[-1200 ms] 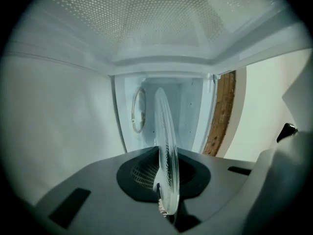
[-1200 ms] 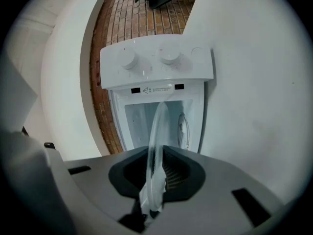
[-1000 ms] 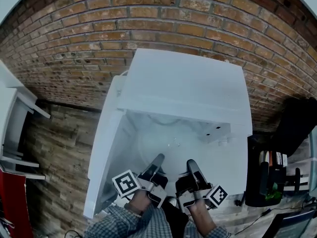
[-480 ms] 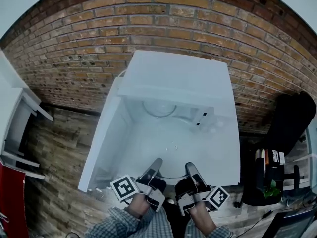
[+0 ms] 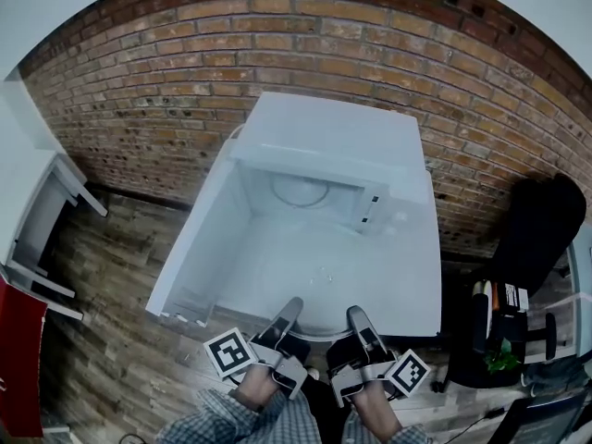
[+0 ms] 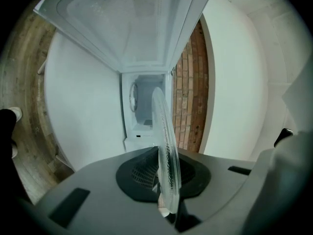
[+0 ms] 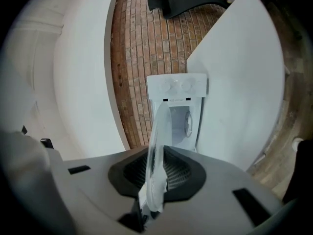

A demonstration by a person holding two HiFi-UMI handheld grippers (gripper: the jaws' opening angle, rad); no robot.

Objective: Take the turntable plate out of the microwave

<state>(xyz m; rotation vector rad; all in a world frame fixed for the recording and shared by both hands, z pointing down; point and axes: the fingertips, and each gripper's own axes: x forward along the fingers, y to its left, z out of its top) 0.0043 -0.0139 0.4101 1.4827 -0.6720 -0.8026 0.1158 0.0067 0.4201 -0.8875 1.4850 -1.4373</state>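
Observation:
The clear glass turntable plate (image 5: pixel 324 289) hangs level in front of the open white microwave (image 5: pixel 338 141), outside its cavity. My left gripper (image 5: pixel 289 317) is shut on the plate's near rim; in the left gripper view the plate (image 6: pixel 164 131) stands edge-on between the pads (image 6: pixel 142 173). My right gripper (image 5: pixel 359 320) grips the same rim a little to the right. Its jaws are opening slightly, with the plate (image 7: pixel 159 131) still between the pads (image 7: pixel 178 173). The bare roller ring (image 5: pixel 301 191) lies on the cavity floor.
The microwave door (image 5: pixel 199 239) is swung open to the left. A brick wall (image 5: pixel 139 91) stands behind. There is a white shelf unit (image 5: pixel 37 211) at the left, a black chair (image 5: pixel 541 229) at the right and wood flooring (image 5: pixel 111 340) below.
Both grippers have drawn back together with the plate, bringing it out of the cavity. The microwave now looks farther off and the roller ring is uncovered.

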